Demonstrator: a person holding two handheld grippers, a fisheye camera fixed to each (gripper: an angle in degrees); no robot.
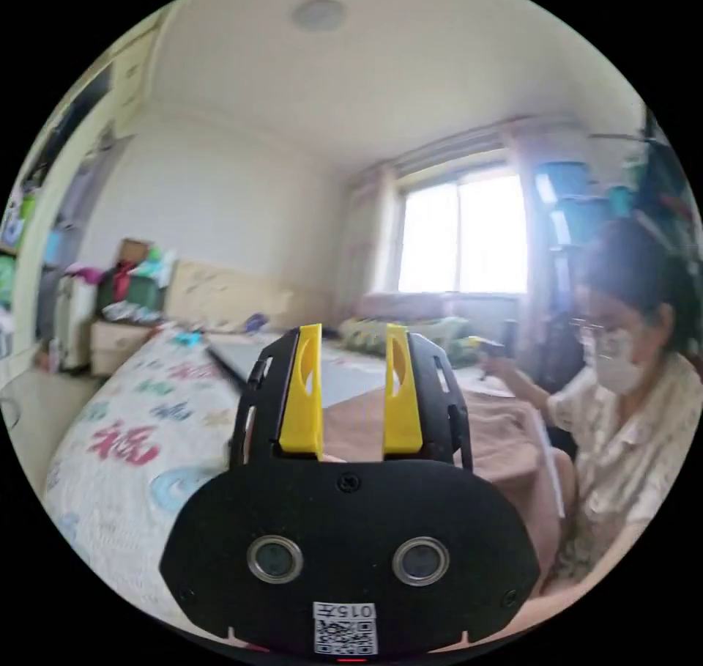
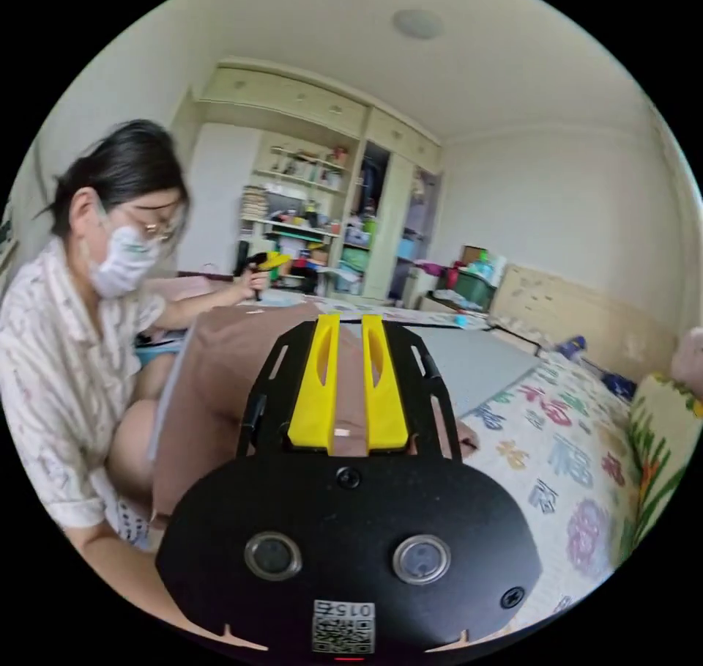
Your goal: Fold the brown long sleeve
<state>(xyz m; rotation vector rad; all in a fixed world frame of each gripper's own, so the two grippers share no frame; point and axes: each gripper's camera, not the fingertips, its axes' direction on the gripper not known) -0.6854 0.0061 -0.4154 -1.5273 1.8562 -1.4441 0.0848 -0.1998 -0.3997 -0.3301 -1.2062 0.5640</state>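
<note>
Left gripper held level above bed, 2 yellow jaws apart, nothing between them. Right gripper likewise raised, jaws nearly together with narrow gap; cannot tell whether anything pinched. Brown long sleeve lies spread on bed beside grey mat. Person's hand outstretched, grasping other gripper.

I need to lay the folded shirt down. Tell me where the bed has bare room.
The patterned bedspread lies bare between the brown long sleeve, the grey mat and the green pillow. In the left gripper view it is also bare beside the garment. The headboard end and the nightstand are cluttered.
</note>
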